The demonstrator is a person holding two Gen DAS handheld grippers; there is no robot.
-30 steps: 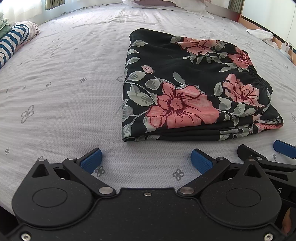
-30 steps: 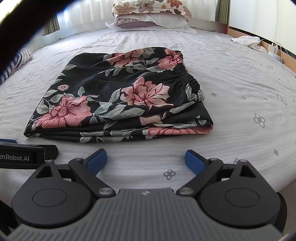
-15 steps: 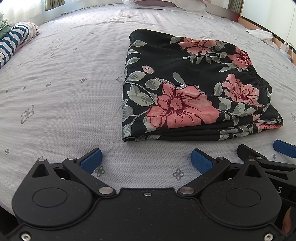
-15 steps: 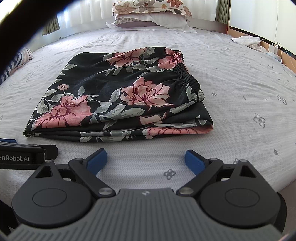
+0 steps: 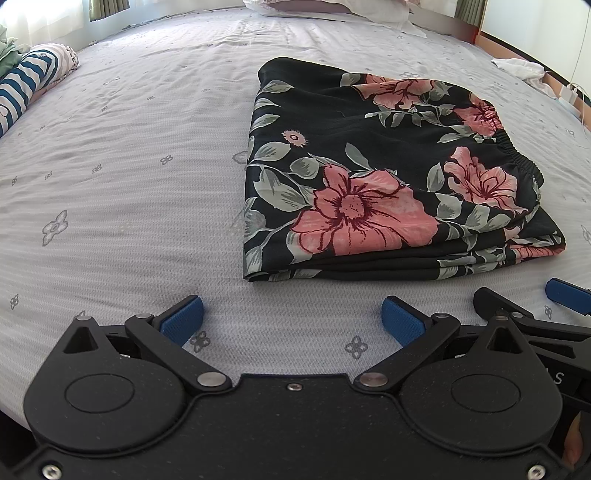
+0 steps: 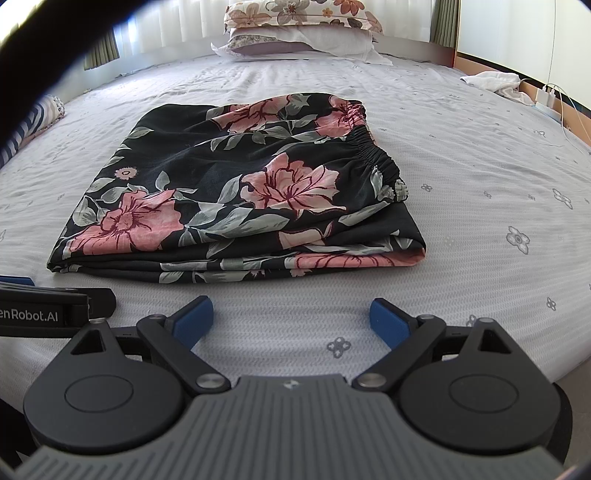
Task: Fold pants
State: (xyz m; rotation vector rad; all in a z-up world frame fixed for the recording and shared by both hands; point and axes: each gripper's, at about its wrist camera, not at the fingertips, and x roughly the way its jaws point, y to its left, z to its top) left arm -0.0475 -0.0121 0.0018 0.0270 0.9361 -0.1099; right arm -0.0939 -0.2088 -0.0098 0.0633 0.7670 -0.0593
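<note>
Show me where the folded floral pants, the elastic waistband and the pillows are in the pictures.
folded floral pants (image 5: 354, 214), left wrist view, on the large pink flower of the top layer.
elastic waistband (image 6: 373, 151), right wrist view, on the gathered black edge.
pillows (image 6: 295, 14), right wrist view, on the flowered top pillow.

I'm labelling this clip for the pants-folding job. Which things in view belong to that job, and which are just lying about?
Part of the job:
- floral pants, folded flat on the bed sheet
- left gripper, jaws open, short of the pants
- right gripper, jaws open, short of the pants

Just lying about:
- pillows at the bed's head
- striped cloth
- white cloth
</note>
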